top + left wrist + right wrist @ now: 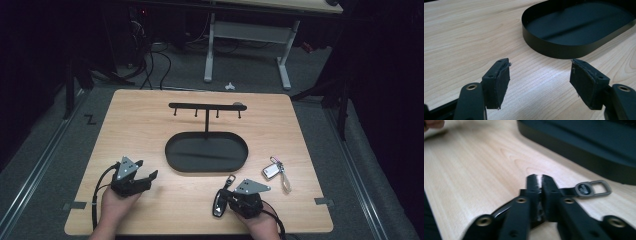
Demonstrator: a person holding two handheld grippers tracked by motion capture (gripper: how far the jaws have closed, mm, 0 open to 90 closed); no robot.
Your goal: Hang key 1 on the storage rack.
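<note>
Tabletop's black oval tray (240, 159) holds only its hook stand (206, 107).

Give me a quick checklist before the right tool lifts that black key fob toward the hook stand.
1. Right tool shut on the black fob: ok, jaws closed over it; its strap ring sticks out to the side.
2. Grip firmness: cannot tell, the fob body is hidden under the jaws.
3. Left tool out of the way: ok, open and holding nothing, left of the tray.
4. Hook bar free: ok, its pegs look bare.
5. Tray empty: ok.
6. Silver fob clear of the path: ok, it lies on the table right of the tray.
</note>
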